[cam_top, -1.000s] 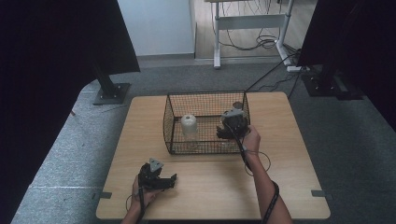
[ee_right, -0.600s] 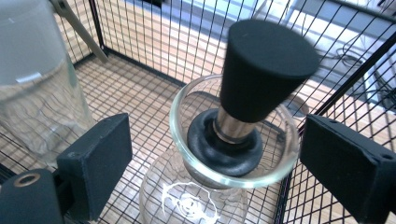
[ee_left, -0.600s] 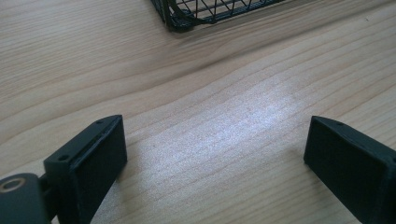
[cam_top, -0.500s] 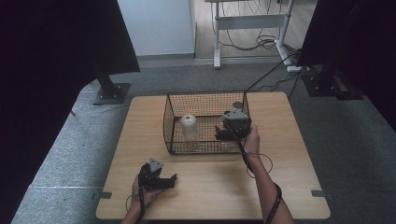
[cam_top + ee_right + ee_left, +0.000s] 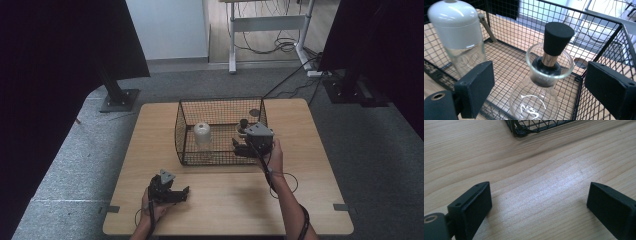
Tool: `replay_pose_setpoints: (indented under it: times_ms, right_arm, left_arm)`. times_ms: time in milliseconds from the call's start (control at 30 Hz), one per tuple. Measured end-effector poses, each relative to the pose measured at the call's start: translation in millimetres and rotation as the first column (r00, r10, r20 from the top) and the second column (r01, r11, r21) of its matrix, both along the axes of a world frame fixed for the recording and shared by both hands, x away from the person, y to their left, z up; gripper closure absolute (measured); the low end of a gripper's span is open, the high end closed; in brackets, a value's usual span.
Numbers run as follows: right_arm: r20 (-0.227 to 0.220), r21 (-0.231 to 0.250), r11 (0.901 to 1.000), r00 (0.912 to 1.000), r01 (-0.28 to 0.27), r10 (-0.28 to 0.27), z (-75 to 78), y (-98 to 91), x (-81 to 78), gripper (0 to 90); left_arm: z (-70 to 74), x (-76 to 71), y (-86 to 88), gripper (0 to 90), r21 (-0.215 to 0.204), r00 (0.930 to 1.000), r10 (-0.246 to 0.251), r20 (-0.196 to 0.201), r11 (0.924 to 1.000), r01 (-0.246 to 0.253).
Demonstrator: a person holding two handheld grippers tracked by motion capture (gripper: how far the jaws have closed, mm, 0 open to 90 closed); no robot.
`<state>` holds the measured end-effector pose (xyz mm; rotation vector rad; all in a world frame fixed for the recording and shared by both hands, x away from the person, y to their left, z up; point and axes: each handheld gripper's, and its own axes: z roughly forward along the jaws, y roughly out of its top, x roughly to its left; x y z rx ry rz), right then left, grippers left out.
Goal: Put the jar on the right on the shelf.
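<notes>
A black wire basket (image 5: 220,101) stands mid-table. Inside it are a glass bottle with a pale domed cap (image 5: 202,134) (image 5: 456,30) and a clear glass carafe (image 5: 534,100) with a black stopper (image 5: 243,123) (image 5: 556,37). My right gripper (image 5: 239,149) (image 5: 539,87) hovers over the basket's near right corner. Its jaws have just been opening and now stand wide. The carafe stands upright just beyond them, untouched. My left gripper (image 5: 183,194) (image 5: 539,205) rests open near the table's front left, nothing between its jaws.
The wooden table (image 5: 300,130) (image 5: 549,170) is bare around the basket, whose corner (image 5: 524,130) lies ahead of the left gripper. Cables (image 5: 280,180) trail from both grippers. Dark stands (image 5: 117,97) and a desk frame are on the floor behind.
The right hand has drawn back to the right and toward the basket's near side, away from the carafe. The left hand has stayed put.
</notes>
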<state>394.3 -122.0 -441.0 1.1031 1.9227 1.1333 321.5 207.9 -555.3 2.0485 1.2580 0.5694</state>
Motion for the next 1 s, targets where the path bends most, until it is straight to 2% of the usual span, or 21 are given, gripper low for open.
replay_pose_setpoints:
  times_ms: [300, 667, 867, 1000]
  right_arm:
    - [0.026, 0.057, 0.9978, 0.9992, -0.033, 0.032, -7.4, -17.2, -30.7, 9.4]
    - [0.022, 0.091, 0.9942, 0.9982, -0.057, 0.056, -39.3, -47.4, -76.6, 9.7]
    - [0.009, 0.108, 0.9936, 0.9994, -0.034, 0.034, -60.3, -65.9, -98.9, 11.0]
    - [-0.017, 0.131, 0.9914, 0.9999, 0.001, 0.001, -73.7, -77.3, -104.7, 12.0]
  left_arm:
    - [-0.1, -0.6, -0.3, 5.5, -0.001, 1.0000, -0.001, 0.000, 1.0000, 0.001]
    - [-0.1, -0.9, -0.5, 5.5, 0.000, 1.0000, -0.001, 0.001, 1.0000, 0.001]
    - [-0.2, -0.9, -0.5, 5.4, 0.000, 1.0000, -0.002, 0.000, 1.0000, 0.002]
    - [-0.2, -0.9, -0.5, 5.3, 0.000, 1.0000, 0.000, 0.001, 1.0000, 0.000]
